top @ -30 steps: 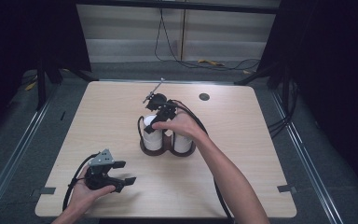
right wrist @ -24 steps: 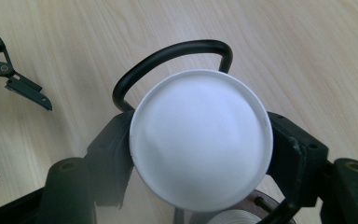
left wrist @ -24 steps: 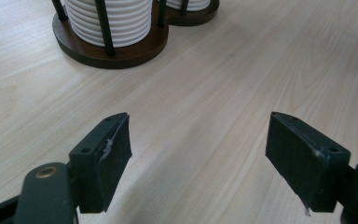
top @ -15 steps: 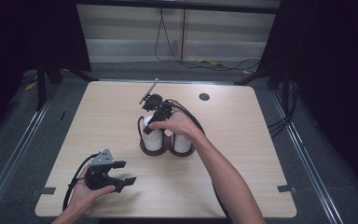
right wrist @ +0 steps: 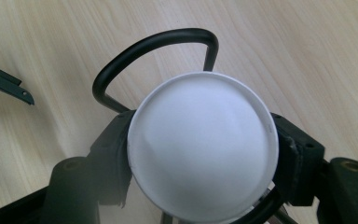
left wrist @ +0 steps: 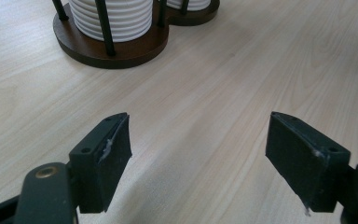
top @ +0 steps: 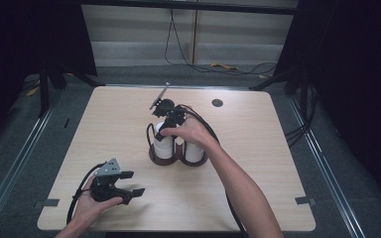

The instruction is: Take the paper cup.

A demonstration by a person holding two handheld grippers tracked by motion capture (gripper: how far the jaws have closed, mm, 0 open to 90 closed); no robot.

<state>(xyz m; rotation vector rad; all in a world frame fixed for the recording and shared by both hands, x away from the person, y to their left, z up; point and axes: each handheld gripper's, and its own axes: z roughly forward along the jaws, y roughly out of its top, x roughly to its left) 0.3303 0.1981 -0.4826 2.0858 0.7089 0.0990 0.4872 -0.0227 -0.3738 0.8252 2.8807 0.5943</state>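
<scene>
At the middle of the pale wooden table (top: 258, 148), the right gripper (top: 171, 119) has just been closing its jaws onto the top white ribbed cup (right wrist: 203, 147) of a stack in the dark round-based wire holder (top: 178, 158), whose black hoop (right wrist: 158, 44) rises just behind. Well apart, the left gripper (top: 121, 187) rests near the front edge, jaws spread with nothing between.

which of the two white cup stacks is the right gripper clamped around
The left stack of white cups in the wooden holder: the right gripper has its jaws on both sides of its top cup. The right stack stands untouched beside it.
</scene>
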